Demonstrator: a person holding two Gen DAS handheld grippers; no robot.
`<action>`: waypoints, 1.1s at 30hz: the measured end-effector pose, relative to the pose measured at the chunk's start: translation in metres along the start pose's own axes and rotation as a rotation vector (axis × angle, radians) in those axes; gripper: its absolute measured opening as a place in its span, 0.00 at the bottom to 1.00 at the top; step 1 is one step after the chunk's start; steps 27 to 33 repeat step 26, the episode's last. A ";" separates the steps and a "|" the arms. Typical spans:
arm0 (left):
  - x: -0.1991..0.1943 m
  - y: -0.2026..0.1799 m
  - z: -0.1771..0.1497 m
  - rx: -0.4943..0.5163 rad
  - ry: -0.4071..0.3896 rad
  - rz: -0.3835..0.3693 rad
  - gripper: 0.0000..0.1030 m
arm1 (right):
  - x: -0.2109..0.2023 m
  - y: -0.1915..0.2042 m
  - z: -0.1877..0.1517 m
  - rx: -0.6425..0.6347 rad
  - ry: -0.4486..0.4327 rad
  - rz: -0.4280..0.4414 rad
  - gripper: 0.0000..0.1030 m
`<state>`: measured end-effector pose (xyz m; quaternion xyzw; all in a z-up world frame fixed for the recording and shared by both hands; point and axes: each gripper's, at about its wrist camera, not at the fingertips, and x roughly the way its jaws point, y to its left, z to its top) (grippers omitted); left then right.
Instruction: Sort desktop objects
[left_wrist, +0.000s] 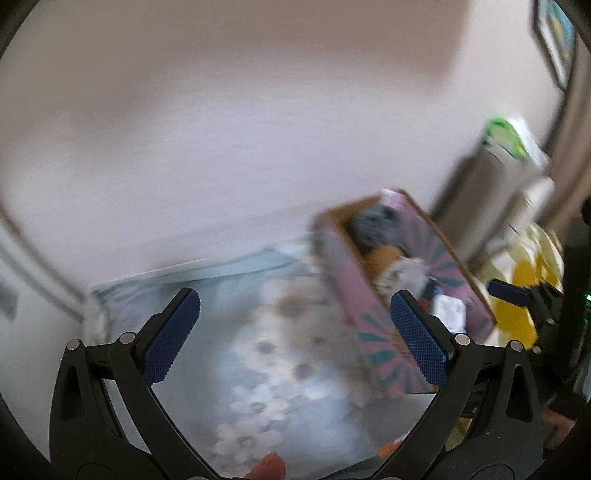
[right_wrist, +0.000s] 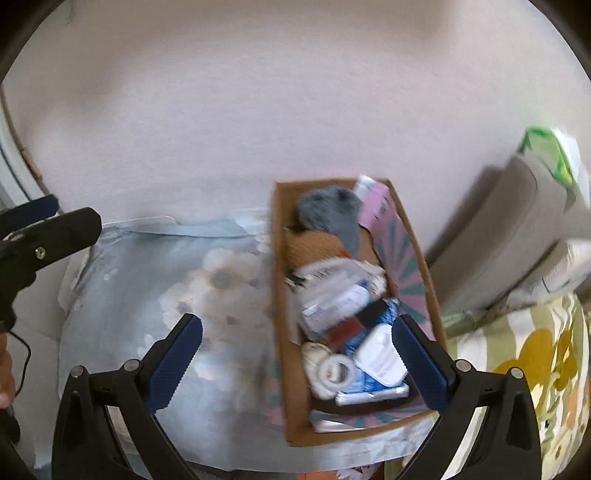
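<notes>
I am hovering both grippers, left (left_wrist: 295, 332) and right (right_wrist: 297, 363), spread wide and empty, over the filled cardboard box (right_wrist: 280, 295), judging sorting nearly finished.

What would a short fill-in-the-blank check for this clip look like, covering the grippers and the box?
1. Both the left gripper and the right gripper are ____, holding nothing.
2. The cardboard box stands on a pale blue cloth printed with ____.
3. At the box's far end lies a fluffy ____ item.
4. The roll of white tape lies ____ the box.

Missing words: open; flowers; grey; inside
</notes>
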<state>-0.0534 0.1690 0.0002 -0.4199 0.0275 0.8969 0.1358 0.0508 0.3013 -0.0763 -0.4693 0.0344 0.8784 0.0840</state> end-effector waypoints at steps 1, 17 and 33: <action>-0.003 0.007 -0.002 -0.017 -0.004 0.020 1.00 | -0.002 0.009 0.002 -0.008 -0.007 0.002 0.99; -0.036 0.072 -0.055 -0.202 -0.019 0.160 1.00 | 0.000 0.099 -0.011 -0.099 -0.030 0.033 0.99; -0.031 0.074 -0.057 -0.220 -0.013 0.153 1.00 | 0.001 0.106 -0.010 -0.124 -0.027 0.030 0.99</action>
